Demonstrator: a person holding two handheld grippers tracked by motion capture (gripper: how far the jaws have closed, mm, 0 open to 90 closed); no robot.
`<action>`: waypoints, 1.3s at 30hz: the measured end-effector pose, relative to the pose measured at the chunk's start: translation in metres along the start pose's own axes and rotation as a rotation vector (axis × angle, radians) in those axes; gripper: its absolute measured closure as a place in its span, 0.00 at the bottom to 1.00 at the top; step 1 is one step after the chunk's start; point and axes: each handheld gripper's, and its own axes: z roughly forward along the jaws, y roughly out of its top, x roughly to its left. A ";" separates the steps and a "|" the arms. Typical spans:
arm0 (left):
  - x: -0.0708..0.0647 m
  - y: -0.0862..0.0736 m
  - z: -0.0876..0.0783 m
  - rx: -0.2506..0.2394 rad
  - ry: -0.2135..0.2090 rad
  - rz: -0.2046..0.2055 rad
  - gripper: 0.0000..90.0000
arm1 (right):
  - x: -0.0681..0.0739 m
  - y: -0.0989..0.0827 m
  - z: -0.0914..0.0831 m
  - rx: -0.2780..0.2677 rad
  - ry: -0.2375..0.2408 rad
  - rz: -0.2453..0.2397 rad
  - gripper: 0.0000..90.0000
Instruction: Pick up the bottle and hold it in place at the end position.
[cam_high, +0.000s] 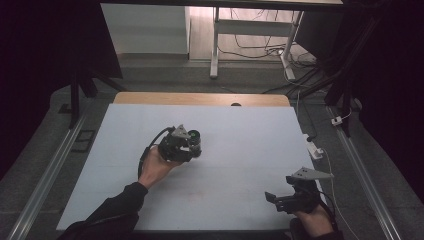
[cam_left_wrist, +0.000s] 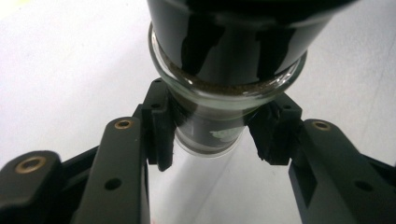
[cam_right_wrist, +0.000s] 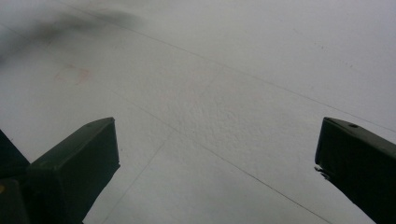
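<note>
Dim high view with black corners, glare beyond the table (cam_high: 200, 120), soft, grainy close-ups

both grippers are black, each topped with a grey three-cornered plate (cam_high: 311, 173). brass screws (cam_left_wrist: 123, 124) sit in the jaws. the sleeve (cam_high: 117, 210) is dark.

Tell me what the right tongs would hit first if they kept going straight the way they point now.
Probably just the white table sheet. The right tongs stand wide open, angled down at bare sheet, with nothing between the jaws or ahead. Depth is hard to judge, so how soon they would touch is unclear.

left tool (cam_high: 196, 148) on dark jar (cam_high: 194, 136), right tool (cam_high: 272, 198) low
</note>
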 end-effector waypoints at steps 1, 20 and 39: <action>0.001 0.002 0.002 0.000 0.001 0.003 0.60 | 0.000 0.000 0.000 0.000 -0.001 -0.001 0.00; 0.024 0.008 0.044 0.012 -0.009 0.016 0.60 | 0.000 0.000 0.000 0.001 -0.001 -0.002 0.00; 0.027 -0.005 0.065 0.019 -0.032 0.045 0.60 | 0.000 -0.001 0.000 0.000 0.002 0.001 0.00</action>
